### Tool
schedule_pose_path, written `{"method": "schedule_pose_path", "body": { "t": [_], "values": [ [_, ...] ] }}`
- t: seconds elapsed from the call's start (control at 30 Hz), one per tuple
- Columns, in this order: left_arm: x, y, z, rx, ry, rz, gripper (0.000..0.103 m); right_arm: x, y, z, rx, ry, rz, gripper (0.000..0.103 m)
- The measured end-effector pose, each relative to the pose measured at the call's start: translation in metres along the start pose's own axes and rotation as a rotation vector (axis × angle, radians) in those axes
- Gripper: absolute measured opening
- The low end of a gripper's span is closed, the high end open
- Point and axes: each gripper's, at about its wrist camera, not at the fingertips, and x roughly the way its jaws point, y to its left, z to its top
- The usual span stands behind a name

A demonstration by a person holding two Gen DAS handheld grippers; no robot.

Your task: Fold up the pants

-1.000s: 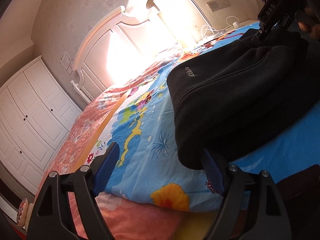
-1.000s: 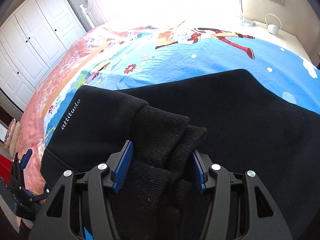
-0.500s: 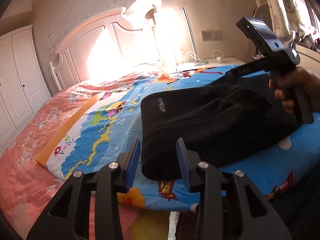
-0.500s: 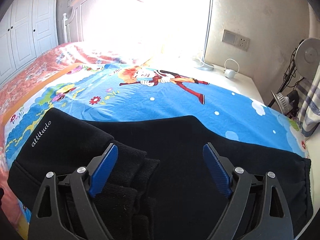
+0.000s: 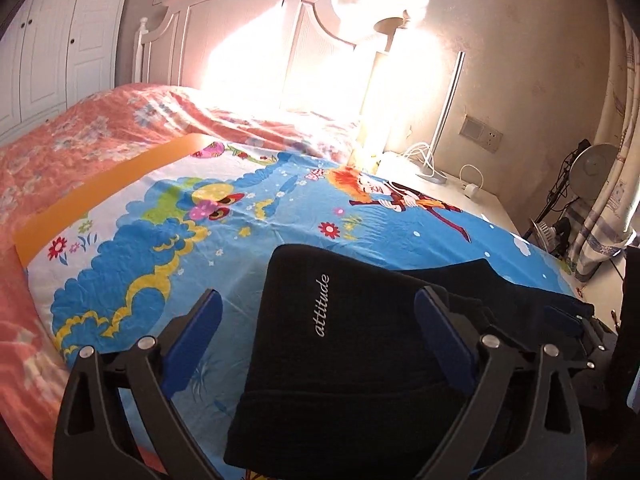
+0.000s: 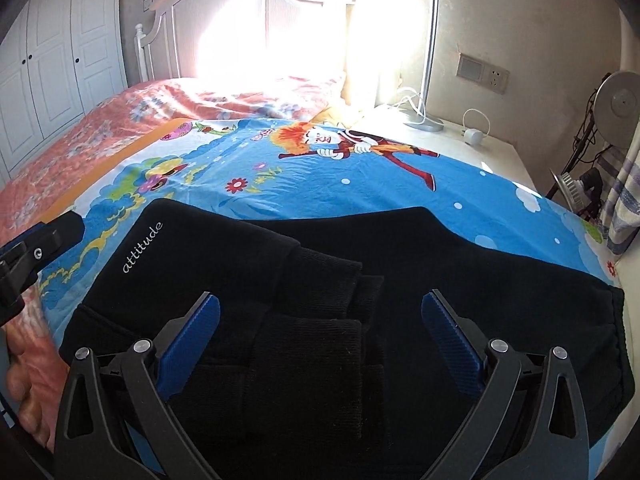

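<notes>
The black fleece pants [image 6: 400, 280] with the ribbed cuffs sit half-folded on the cartoon-print blue bedsheet [image 5: 248, 216]. Left gripper [image 5: 320, 328] and right gripper [image 6: 320, 332] both hover wide apart, holding nothing. Risk: a sloppy one-layer pinch drags the cuffs and undoes the fold.

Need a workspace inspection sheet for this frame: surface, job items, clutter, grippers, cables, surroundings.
Surface: bed with cartoon-print sheet laid over an orange floral cover.
Job's things: black pants folded, lying flat on the sheet, ribbed cuffs on top, "attitude" print facing up.
Clutter: nothing seen on the bed.
Grippers: left gripper open, over the pants' left edge; right gripper open, above the cuffs; neither holds cloth.
Cables: white charger and cord on the nightstand.
Surroundings: white headboard, wardrobe, wall socket, fan.
</notes>
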Motion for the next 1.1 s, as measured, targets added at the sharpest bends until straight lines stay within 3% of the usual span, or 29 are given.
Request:
{"method": "schedule_pose_path", "body": {
  "t": [0.07, 0.13, 0.2, 0.23, 0.27, 0.3, 0.47, 0.5, 0.57, 0.63, 0.73, 0.87, 0.97, 1.1],
  "values": [
    [0.005, -0.004, 0.008, 0.094, -0.006, 0.025, 0.098, 0.003, -0.001, -0.008, 0.024, 0.029, 0.059, 0.098],
    [0.012, -0.003, 0.016, 0.119, 0.02, 0.006, 0.085, 0.006, 0.0, -0.015, 0.019, 0.042, 0.09, 0.098],
    [0.034, -0.003, 0.021, 0.123, 0.117, -0.038, 0.038, 0.015, 0.003, -0.022, -0.002, 0.074, 0.068, 0.097],
    [0.046, -0.005, 0.022, 0.128, 0.151, -0.052, 0.029, 0.022, 0.001, -0.025, 0.009, 0.102, 0.062, 0.097],
    [0.059, -0.007, 0.023, 0.14, 0.173, -0.053, 0.019, 0.029, -0.001, -0.029, 0.016, 0.134, 0.047, 0.089],
    [0.074, -0.009, 0.022, 0.158, 0.195, -0.043, 0.017, 0.036, -0.002, -0.032, 0.02, 0.159, 0.058, 0.085],
    [0.139, 0.008, 0.019, 0.132, 0.335, -0.002, 0.015, 0.039, 0.004, -0.035, -0.014, 0.17, 0.032, 0.085],
    [0.141, 0.012, 0.022, 0.114, 0.339, -0.008, 0.015, 0.039, 0.005, -0.036, -0.017, 0.168, 0.027, 0.086],
    [0.133, 0.012, 0.029, 0.138, 0.291, 0.064, 0.015, 0.039, 0.006, -0.036, -0.019, 0.168, 0.025, 0.086],
    [0.121, 0.007, 0.037, 0.144, 0.255, 0.013, 0.014, 0.039, 0.006, -0.037, -0.019, 0.169, 0.027, 0.086],
    [0.127, -0.003, 0.039, 0.128, 0.29, -0.064, 0.016, 0.038, 0.006, -0.037, -0.022, 0.171, 0.027, 0.086],
    [0.16, 0.002, 0.03, 0.105, 0.375, -0.023, 0.017, 0.04, 0.006, -0.037, -0.028, 0.171, 0.032, 0.086],
    [0.141, 0.004, 0.037, 0.087, 0.309, 0.017, 0.02, 0.041, 0.004, -0.036, -0.025, 0.174, 0.036, 0.088],
    [0.088, 0.014, 0.025, 0.025, 0.207, -0.027, 0.023, 0.042, 0.003, -0.036, -0.028, 0.171, 0.034, 0.088]
  ]
}}
